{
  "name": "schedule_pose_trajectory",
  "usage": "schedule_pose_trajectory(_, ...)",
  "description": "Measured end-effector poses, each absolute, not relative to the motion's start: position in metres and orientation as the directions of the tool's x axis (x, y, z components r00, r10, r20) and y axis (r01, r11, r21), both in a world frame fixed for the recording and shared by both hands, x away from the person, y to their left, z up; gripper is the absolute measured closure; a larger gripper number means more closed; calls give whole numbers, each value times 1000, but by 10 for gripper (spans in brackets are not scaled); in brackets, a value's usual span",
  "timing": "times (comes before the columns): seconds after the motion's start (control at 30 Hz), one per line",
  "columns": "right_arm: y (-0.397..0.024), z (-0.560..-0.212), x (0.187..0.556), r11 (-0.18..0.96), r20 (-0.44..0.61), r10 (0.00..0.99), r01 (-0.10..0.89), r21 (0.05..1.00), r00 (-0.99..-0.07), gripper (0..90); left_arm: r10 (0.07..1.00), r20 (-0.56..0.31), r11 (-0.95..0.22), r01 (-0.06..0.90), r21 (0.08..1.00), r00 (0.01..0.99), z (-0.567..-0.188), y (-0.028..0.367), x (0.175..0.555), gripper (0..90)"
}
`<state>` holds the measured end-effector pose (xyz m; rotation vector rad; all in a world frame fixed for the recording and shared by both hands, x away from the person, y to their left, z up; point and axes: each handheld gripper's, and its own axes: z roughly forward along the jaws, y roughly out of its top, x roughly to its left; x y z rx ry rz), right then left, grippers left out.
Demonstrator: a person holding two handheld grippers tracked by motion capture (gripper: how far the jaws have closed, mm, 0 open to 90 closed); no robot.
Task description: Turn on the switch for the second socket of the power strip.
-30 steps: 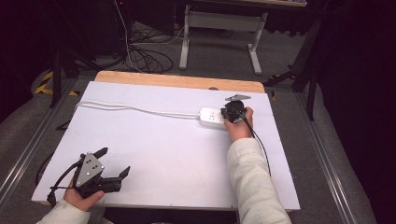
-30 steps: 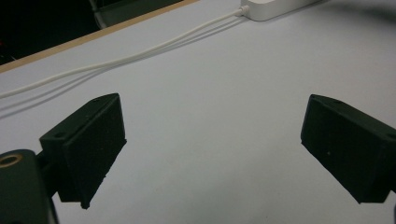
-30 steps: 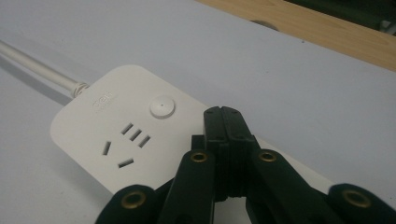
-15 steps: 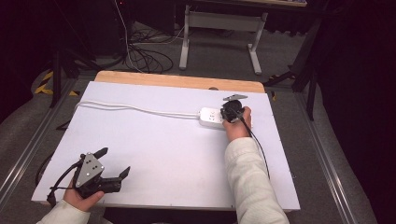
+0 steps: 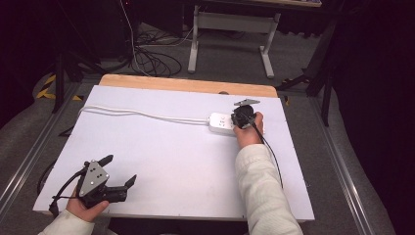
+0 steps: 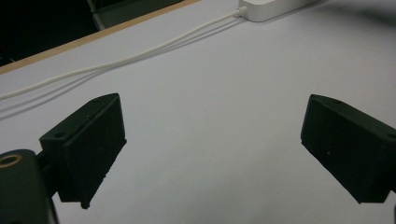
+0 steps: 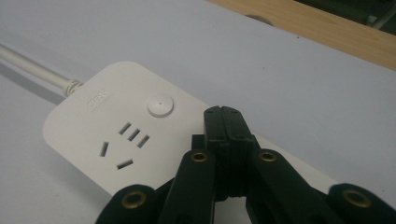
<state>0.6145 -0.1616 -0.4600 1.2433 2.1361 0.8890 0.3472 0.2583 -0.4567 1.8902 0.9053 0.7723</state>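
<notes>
At the near left corner of the white tabletop [image 5: 161, 161], the left gripper [image 5: 117, 170] rests in the person's left hand [image 5: 85, 208], its grey three-cornered plate up and its two black jaws spread wide with nothing between them. In the left gripper view the bare white surface lies between the fingers [image 6: 88, 144], and well beyond their tips, up and to the right, sits the end of the white power strip [image 6: 275, 7] with its white cord [image 6: 140, 56] running off to the left past the left finger.

Further right, that cord [image 5: 142, 114] crosses the table from its left edge to the power strip [image 5: 220, 123], which lies flat near the far right part of the top. The strip's long axis runs roughly left to right across the table, cord end pointing left, socket face up.

At the strip's right end the right gripper [image 5: 243, 117], held in the person's right hand [image 5: 248, 133], has its fingers pressed together, pinching nothing. In the right gripper view the closed tips [image 7: 223, 122] hang over the strip's face [image 7: 93, 135]; whether they touch it I cannot tell. The round button [image 7: 160, 105] lies just left of and slightly beyond the tips, the socket slots [image 7: 123, 144] farther left, and the cord entry beyond those at the far left.
</notes>
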Motion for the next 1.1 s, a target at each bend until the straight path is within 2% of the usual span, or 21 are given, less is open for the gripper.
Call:
schedule_pose_trajectory(0.77, -163, -459, 615, 365, -98, 889, 562, 742, -448, 900, 827, 152, -348, 282, 894, 541, -456, 259, 347, 70)
schedule_pose_trajectory(0.9, -168, -456, 613, 316, -40, 896, 572, 756, -442, 900, 828, 152, -349, 284, 893, 540, -456, 258, 348, 70)
schedule_pose_trajectory(1.1, -172, -449, 608, 301, -35, 894, 542, 785, -447, 883, 829, 154, -349, 281, 894, 538, -456, 258, 347, 70)
